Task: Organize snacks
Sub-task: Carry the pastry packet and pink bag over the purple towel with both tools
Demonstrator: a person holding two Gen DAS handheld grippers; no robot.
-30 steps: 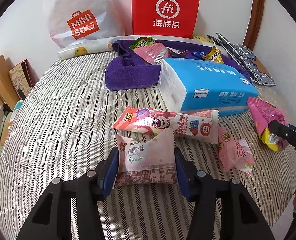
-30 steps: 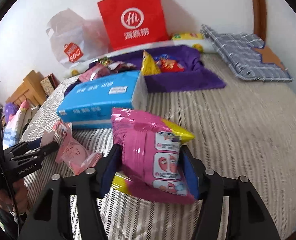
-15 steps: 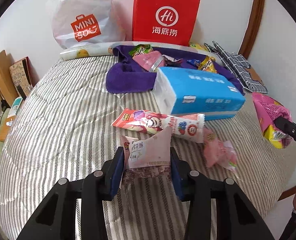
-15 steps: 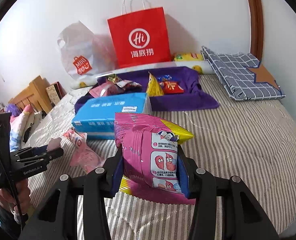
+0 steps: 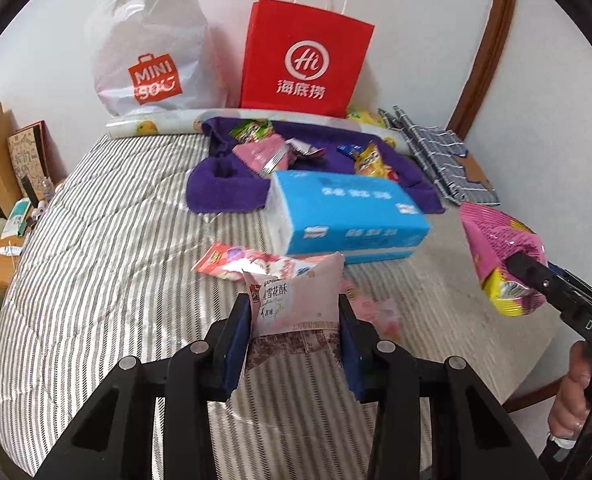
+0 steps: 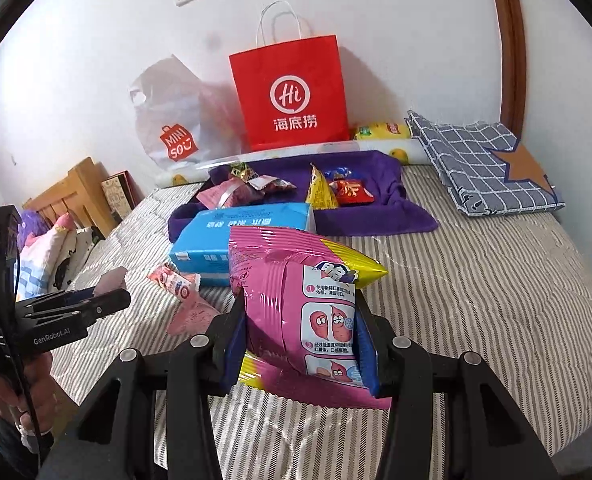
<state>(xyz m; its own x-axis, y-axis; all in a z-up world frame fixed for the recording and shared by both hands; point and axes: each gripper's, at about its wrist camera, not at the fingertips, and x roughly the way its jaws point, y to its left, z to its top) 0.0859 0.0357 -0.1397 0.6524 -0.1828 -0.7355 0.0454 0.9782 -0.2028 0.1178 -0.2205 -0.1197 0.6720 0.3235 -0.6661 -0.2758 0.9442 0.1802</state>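
Two packets now hang clear of the striped bed (image 5: pixel 95 240), lifted since a second ago: the left tool (image 5: pixel 294 320) has tightened on a pale pink pastry pack (image 5: pixel 296 300), the right tool (image 6: pixel 298 336) on a puffy magenta-and-yellow chip bag (image 6: pixel 296 304), so both picks look secure. Ahead lie a blue tissue pack (image 5: pixel 348 208), then the purple towel (image 5: pixel 223 188) holding other snacks, probably their destination.

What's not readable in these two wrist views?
- Red paper bag, both views: inside hidden by its own front.
- White plastic bag, both views: opaque, contents unseen.
- Small pink packet, left wrist view: mostly behind the left gripper and its pale pink snack pack.
- Magenta snack bag, right wrist view: only the back panel faces the camera; right gripper covers its sides.
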